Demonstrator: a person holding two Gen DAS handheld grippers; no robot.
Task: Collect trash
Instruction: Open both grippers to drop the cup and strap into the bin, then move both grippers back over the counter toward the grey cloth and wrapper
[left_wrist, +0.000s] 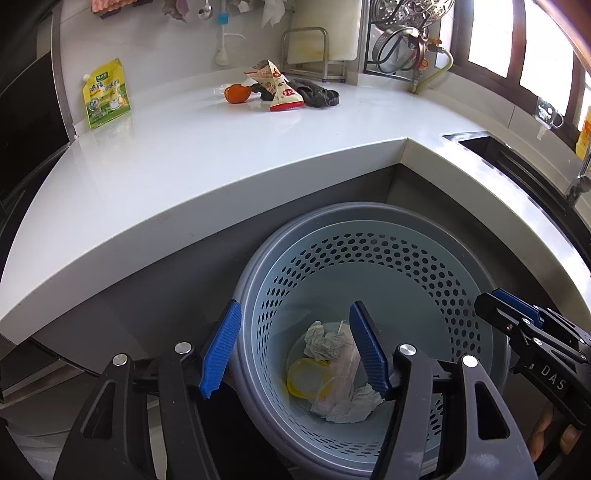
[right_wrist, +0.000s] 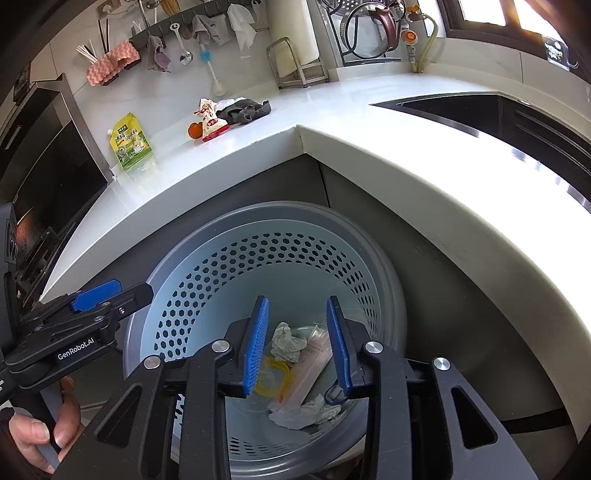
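Wrappers (left_wrist: 279, 86) and a cloth (left_wrist: 318, 95) lie on the counter (left_wrist: 192, 147), while both grippers, left (left_wrist: 295, 349) and right (right_wrist: 297, 345), hang spread and empty over the trash bin (left_wrist: 373, 258).

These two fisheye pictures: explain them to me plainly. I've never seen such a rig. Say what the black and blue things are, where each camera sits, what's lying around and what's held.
No robot here: a person holds a handheld claw in each hand, each with a camera looking along its two blue-padded fingers. One picture is from the left claw, the other from the right claw. Each claw also shows at the edge of the other's view.

Both hang over a perforated bin on the floor, in the corner of a white counter. Both stand open and hold nothing. In the bin lie crumpled tissues, a yellow lid and clear plastic.

On the counter remain a green pouch, an orange object, a snack wrapper and a dark cloth.
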